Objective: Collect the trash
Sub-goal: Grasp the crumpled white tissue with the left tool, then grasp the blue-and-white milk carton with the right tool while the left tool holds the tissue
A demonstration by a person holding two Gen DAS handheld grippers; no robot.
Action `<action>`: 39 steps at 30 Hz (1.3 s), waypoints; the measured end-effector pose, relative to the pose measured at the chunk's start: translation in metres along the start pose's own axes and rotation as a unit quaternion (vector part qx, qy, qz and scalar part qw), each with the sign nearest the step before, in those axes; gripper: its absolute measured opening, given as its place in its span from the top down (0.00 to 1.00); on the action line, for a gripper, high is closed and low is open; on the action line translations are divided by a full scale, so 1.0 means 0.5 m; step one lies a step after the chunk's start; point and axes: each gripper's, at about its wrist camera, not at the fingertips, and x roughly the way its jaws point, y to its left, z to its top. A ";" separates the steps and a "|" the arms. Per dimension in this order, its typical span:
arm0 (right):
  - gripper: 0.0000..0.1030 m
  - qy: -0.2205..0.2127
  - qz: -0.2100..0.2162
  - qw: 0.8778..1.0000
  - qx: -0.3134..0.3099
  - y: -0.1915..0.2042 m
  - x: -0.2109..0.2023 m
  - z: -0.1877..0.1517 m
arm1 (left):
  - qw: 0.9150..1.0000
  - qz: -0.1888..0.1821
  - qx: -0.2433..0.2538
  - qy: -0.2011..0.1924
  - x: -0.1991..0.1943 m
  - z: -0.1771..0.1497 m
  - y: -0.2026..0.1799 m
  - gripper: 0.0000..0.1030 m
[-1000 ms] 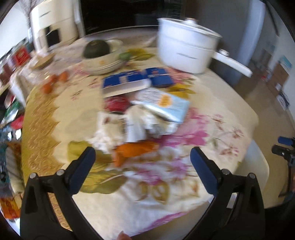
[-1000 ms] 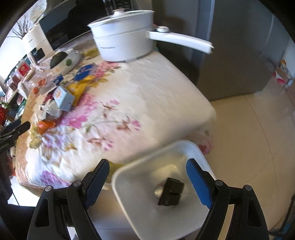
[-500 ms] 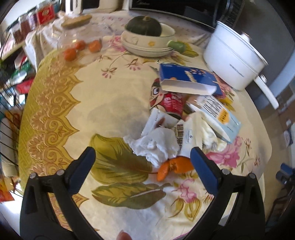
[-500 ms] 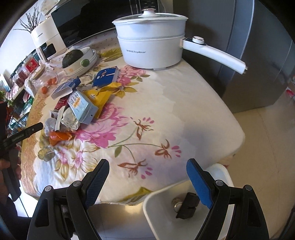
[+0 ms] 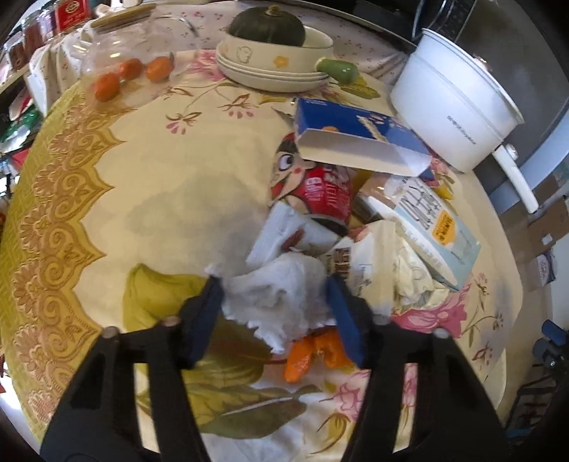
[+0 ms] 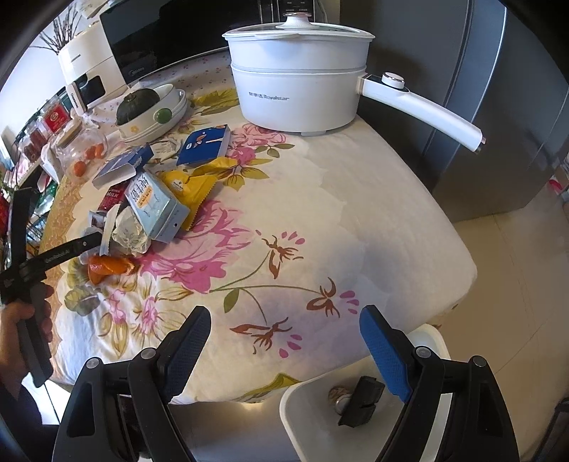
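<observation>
Trash lies in a heap on the left part of the bench (image 6: 355, 199), which is covered by a cream cloth printed with pink flowers, green leaves and a gold border. In the heap we see a crumpled white tissue (image 5: 277, 295), orange peel (image 5: 302, 355), a red snack wrapper (image 5: 320, 192), a pale blue carton (image 5: 434, 227), a crumpled cream wrapper (image 5: 398, 270), a blue box (image 5: 355, 138) and, in the right wrist view, a yellow packet (image 6: 192, 188).

Our left claw (image 5: 277, 302) is down at the near edge of the heap. Its blue pads sit on either side of the tissue, partly closed around it; we cannot tell if they press it yet. The peel lies just beneath the tissue, near the right pad.

Our right claw (image 6: 284, 341) hovers above the near edge of the bench with its fingers wide apart and nothing between them. Below it, beside the bench, stands a white bin (image 6: 313, 419) with a small black object (image 6: 362, 401) and a round bit in its bottom.

At the far side of the bench stands a white electric pot (image 6: 298, 89) with a long handle. Left of it, a stack of cream bowls (image 5: 274, 64) holds a dark green squash (image 5: 266, 25), and a glass jar (image 5: 131, 53) holds small oranges. Behind are a dark microwave (image 6: 160, 39) and a white appliance (image 6: 85, 67). A grey fridge (image 6: 498, 124) rises to the right over a pale tiled floor (image 6: 515, 284).
</observation>
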 end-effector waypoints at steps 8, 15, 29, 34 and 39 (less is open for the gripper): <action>0.15 -0.004 0.011 1.000 0.015 0.017 0.005 0.016 | 1.000 -0.025 0.013 0.001 -0.030 -0.001 -0.010 0.65; 0.15 -0.010 0.028 1.000 -0.005 0.071 0.017 0.043 | 1.000 -0.028 0.011 -0.002 -0.081 -0.012 0.022 0.65; 0.15 -0.010 0.010 0.987 -0.162 0.251 0.111 0.130 | 0.997 -0.068 -0.035 -0.021 -0.145 -0.014 0.086 0.65; 0.16 0.002 0.010 0.983 -0.181 0.286 0.148 0.152 | 0.995 -0.087 -0.045 -0.033 -0.167 -0.004 0.084 0.65; 0.21 0.013 -0.006 0.980 -0.198 0.316 0.184 0.172 | 0.993 -0.096 -0.052 -0.037 -0.173 0.002 0.077 0.65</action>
